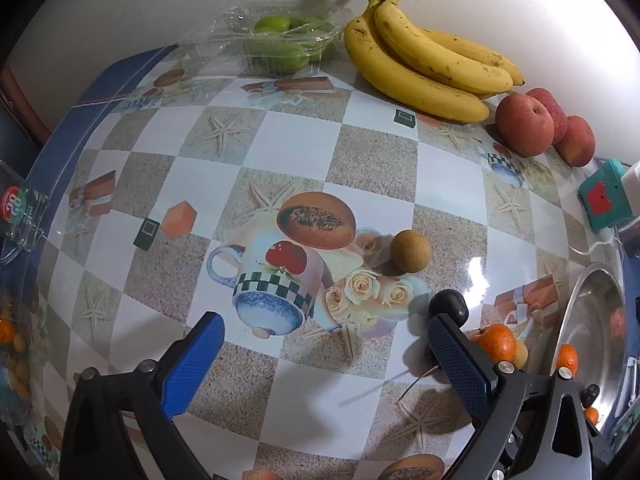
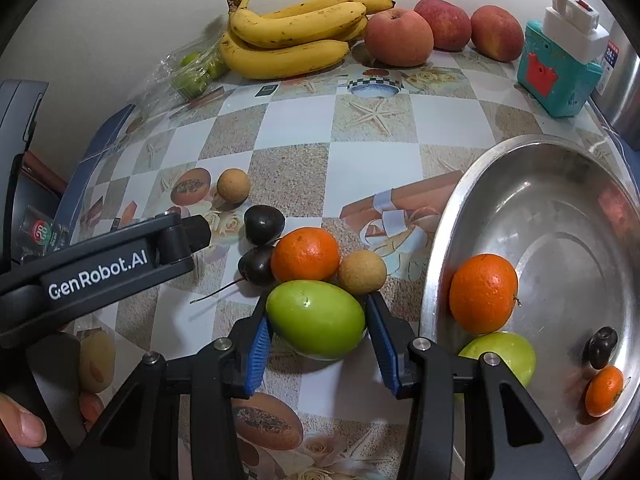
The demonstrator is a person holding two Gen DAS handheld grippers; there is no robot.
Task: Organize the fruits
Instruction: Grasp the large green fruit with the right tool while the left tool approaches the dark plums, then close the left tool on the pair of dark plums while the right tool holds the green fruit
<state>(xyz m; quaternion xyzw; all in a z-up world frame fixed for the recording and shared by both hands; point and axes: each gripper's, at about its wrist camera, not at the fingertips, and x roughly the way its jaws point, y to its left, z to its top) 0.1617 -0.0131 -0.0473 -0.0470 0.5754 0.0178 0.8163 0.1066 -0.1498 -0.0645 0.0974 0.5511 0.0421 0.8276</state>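
My right gripper (image 2: 316, 320) is shut on a green fruit (image 2: 316, 318), its blue pads pressed to both sides, just above the tablecloth. Touching it behind are an orange (image 2: 306, 254), a tan longan (image 2: 362, 272) and two dark cherries (image 2: 258, 240). A steel bowl (image 2: 452, 208) at the right holds an orange (image 2: 482, 292), a green fruit (image 2: 506, 350), a cherry and a small orange. My left gripper (image 1: 324, 336) is open and empty over the cloth; a loose longan (image 1: 411, 251) lies ahead of it and a cherry (image 1: 448, 306) sits by its right finger.
Along the back wall lie a banana bunch (image 2: 292, 36), three apples (image 2: 400, 36), and green fruits in a clear plastic box (image 1: 276, 40). A teal toy with a white clip (image 2: 554, 72) stands at the back right. The table's blue edge runs along the left.
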